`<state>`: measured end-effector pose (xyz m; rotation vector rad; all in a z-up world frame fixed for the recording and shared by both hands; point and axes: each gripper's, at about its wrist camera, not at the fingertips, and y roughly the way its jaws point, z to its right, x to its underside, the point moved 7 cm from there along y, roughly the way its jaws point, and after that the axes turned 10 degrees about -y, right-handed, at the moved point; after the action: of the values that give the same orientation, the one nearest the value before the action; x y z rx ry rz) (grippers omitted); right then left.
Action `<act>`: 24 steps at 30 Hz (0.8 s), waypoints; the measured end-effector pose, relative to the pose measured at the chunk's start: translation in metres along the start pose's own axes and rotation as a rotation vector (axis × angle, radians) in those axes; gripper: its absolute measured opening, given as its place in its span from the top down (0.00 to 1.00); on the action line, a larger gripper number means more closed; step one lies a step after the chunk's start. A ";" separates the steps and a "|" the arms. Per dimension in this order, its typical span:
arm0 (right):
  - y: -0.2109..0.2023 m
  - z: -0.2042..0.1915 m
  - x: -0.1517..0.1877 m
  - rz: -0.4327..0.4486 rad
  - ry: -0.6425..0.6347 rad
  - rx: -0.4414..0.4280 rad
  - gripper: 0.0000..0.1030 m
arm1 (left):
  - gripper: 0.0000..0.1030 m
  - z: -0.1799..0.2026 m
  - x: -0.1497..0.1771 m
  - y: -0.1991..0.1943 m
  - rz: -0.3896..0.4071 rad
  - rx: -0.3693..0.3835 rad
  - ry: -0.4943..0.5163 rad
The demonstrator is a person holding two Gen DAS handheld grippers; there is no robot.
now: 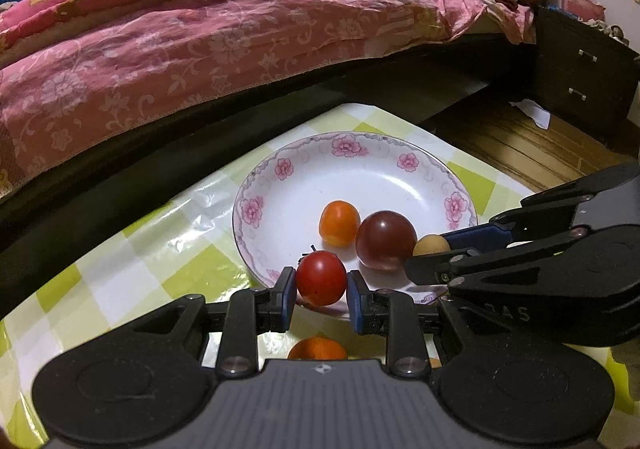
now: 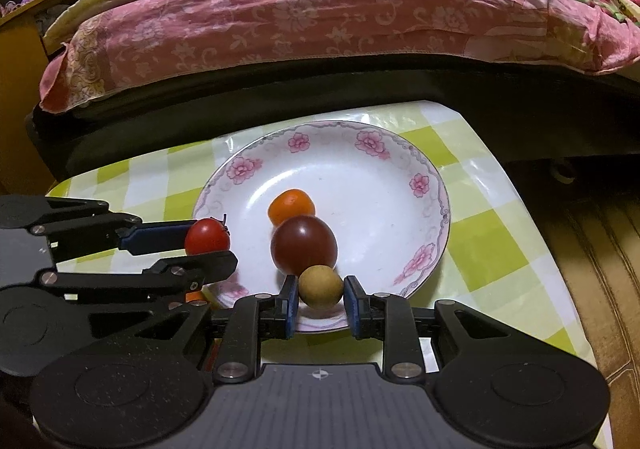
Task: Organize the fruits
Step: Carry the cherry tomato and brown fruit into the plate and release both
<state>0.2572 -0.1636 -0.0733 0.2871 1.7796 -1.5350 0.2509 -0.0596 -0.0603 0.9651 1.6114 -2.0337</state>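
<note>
A white plate with a pink flower rim [image 1: 280, 169] [image 2: 400, 145] sits on the checked tablecloth. An orange tomato [image 1: 339, 223] [image 2: 291, 206] and a dark purple tomato [image 1: 386, 245] [image 2: 304, 245] lie in it. My left gripper [image 1: 321, 283] [image 2: 208, 245] is shut on a red cherry tomato [image 1: 321, 278] [image 2: 207, 236] at the plate's near-left rim. My right gripper [image 2: 321, 289] [image 1: 430, 253] is shut on a small tan round fruit [image 2: 321, 286] [image 1: 431, 245] over the near rim, close to the dark tomato. Another orange fruit [image 1: 318, 349] lies on the cloth, partly hidden under the left gripper.
The green-and-white checked table [image 1: 120, 281] [image 2: 500, 233] stands against a dark bed frame [image 1: 160, 153] with pink floral bedding [image 1: 200, 49] [image 2: 320, 21]. A dark nightstand with drawers [image 1: 580, 77] and wooden floor with a white paper [image 1: 532, 111] lie to the right.
</note>
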 end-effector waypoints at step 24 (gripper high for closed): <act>0.001 0.006 -0.003 0.025 -0.007 0.012 0.71 | 0.58 -0.003 -0.004 0.002 -0.005 -0.013 -0.024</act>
<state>0.2627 -0.1678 -0.0720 0.3089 1.7556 -1.5282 0.2557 -0.0580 -0.0587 0.9292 1.6138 -2.0279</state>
